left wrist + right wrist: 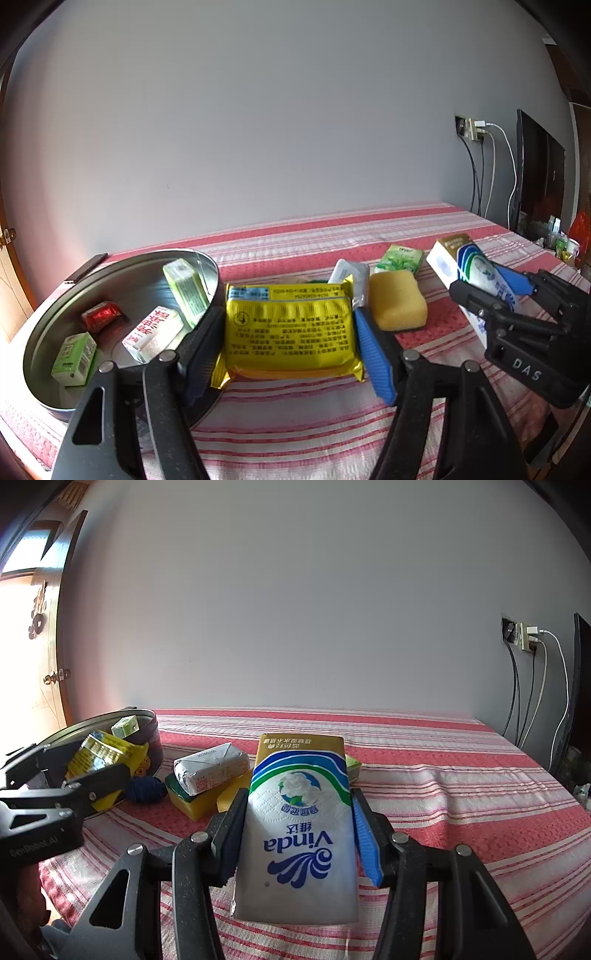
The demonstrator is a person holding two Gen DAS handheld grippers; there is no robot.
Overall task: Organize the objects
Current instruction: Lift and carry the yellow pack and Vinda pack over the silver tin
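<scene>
My left gripper (288,326) is shut on a yellow foil packet (290,328), held just right of a round metal tin (122,266). The tin holds a red foil sweet (100,315), two green boxes and a white box with red letters (153,332). My right gripper (299,806) is shut on a white and blue Vinda tissue pack (299,834), lifted above the striped cloth. In the right wrist view the left gripper (96,771) holds the yellow packet (101,753) by the tin (151,734). On the cloth lie a yellow sponge (397,301), a silver wrapped packet (210,771) and a green tissue packet (400,258).
A red and white striped cloth (461,794) covers the surface, which ends at a grey wall. A dark blue yarn ball (146,790) lies beside the tin. A dark phone (86,267) rests at the far left edge. Cables (532,701) hang from a wall socket at right.
</scene>
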